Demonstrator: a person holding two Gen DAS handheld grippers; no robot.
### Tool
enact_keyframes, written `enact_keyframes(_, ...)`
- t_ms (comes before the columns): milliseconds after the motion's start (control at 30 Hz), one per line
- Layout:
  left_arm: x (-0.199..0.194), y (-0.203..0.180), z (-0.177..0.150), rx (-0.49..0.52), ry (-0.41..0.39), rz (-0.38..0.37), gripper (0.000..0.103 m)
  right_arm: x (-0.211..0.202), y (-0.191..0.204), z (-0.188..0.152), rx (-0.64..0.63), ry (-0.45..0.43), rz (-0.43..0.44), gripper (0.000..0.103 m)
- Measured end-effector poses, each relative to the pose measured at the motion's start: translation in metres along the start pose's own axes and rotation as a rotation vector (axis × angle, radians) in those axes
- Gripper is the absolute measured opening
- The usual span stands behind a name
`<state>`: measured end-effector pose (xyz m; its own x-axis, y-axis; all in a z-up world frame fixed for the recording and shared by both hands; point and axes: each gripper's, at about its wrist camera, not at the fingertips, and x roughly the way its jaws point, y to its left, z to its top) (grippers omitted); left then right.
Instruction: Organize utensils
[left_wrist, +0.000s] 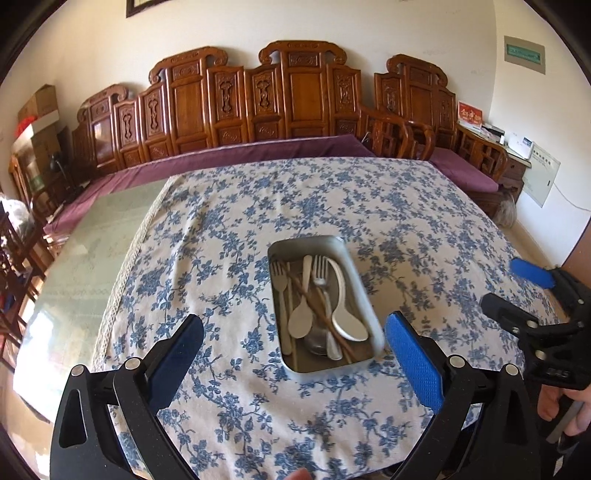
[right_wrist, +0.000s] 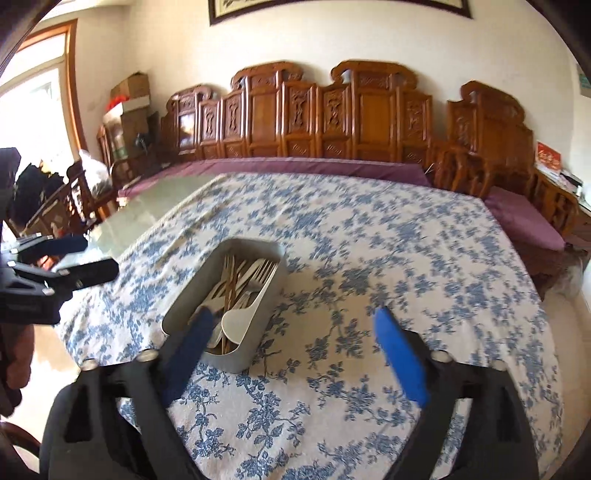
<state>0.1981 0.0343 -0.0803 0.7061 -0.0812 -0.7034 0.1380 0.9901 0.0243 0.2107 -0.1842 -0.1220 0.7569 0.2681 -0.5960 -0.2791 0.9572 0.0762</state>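
While both the left claw (left_wrist: 293, 354) and right claw (right_wrist: 295, 350) hang wide open and empty, the shallow grey metal tray (left_wrist: 364, 284) of pale spoons, forks and brown chopsticks (left_wrist: 317, 302) sits mid-counter on the blue-flowered cloth (left_wrist: 229, 206). Those pieces look light, stiff and likely slippery, so pinching a handle mid-length seems safest.

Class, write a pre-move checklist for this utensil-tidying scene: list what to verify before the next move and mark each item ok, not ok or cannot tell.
1. Left gripper open and empty: ok.
2. Right gripper open and empty: ok.
3. Grey rectangular metal tray flat on the blue-flowered tablecloth: ok.
4. White spoons, metal fork and brown chopsticks inside the tray: ok.
5. Loose utensils on the cloth: none visible, ok.
6. Utensils sorted by kind: not ok, they overlap.
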Motion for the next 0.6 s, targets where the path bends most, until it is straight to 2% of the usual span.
enact_keyframes(367, -0.041, -0.02, -0.002, -0.067, -0.048, -0.031, 0.095, -0.062, -0.015, -0.007, 0.034, -0.063, -0.057, 0.1)
enact_keyframes(600, -0.067, -0.035, -0.012, -0.07, -0.078, 0.006, 0.095, -0.089, -0.025, -0.016, 0.054, -0.087, -0.076, 0.1)
